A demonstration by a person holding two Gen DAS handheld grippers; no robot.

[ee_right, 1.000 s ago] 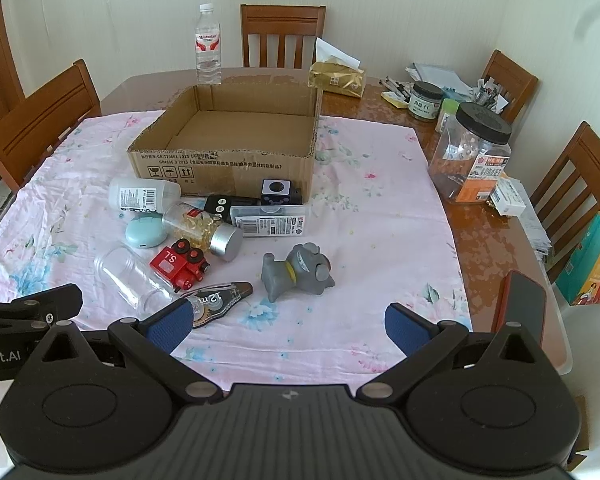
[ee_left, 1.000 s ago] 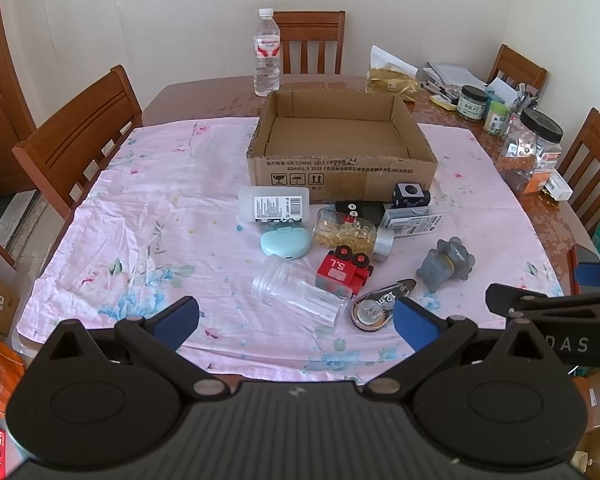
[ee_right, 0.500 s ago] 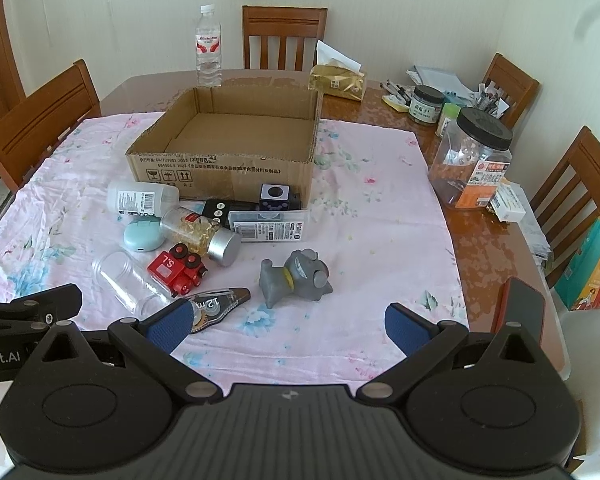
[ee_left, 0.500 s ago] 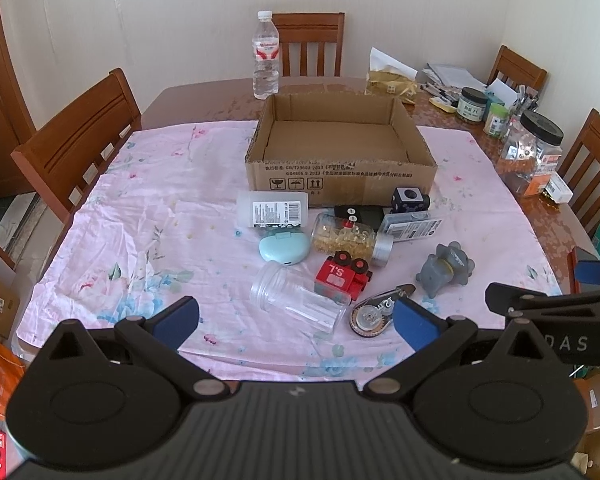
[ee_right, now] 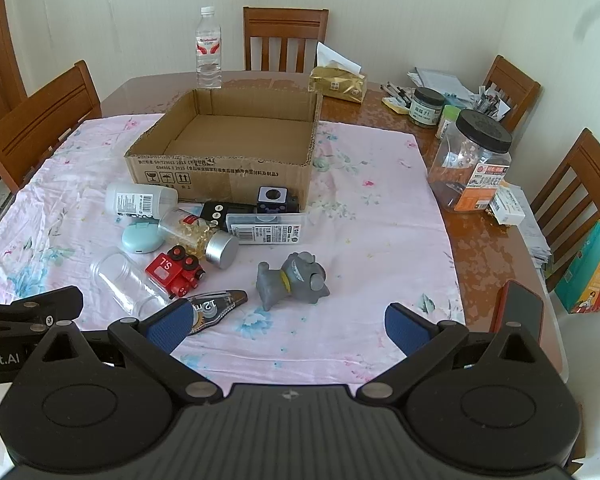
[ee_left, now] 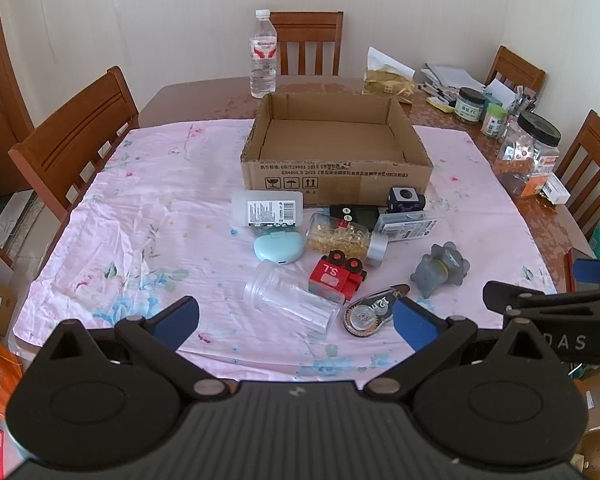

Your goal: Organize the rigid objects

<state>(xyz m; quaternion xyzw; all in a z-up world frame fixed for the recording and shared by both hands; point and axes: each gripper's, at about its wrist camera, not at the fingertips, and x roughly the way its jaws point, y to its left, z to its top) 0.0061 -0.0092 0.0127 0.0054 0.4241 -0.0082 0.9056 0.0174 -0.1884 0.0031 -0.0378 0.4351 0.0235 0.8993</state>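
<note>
An empty cardboard box (ee_left: 336,178) (ee_right: 220,178) stands on the pink cloth. In front of it lie a white bottle (ee_left: 267,209), a teal case (ee_left: 278,246), a pill jar (ee_left: 346,236), a red toy train (ee_left: 336,276) (ee_right: 175,271), a clear cup (ee_left: 290,302), a tape dispenser (ee_left: 370,311) (ee_right: 214,306), a grey toy (ee_left: 440,268) (ee_right: 292,280), a black cube (ee_left: 405,198) and a flat pack (ee_left: 406,227). My left gripper (ee_left: 296,322) is open above the near table edge. My right gripper (ee_right: 287,326) is open, near the grey toy.
A water bottle (ee_left: 263,60), a gold tissue pack (ee_right: 337,82), jars (ee_right: 470,160) and stationery stand on the bare table at the back and right. A phone (ee_right: 518,312) lies at the right edge. Wooden chairs (ee_left: 76,140) surround the table.
Both grippers have drawn back and risen slightly; the objects sit a little farther away in view. Nothing on the table has moved.
</note>
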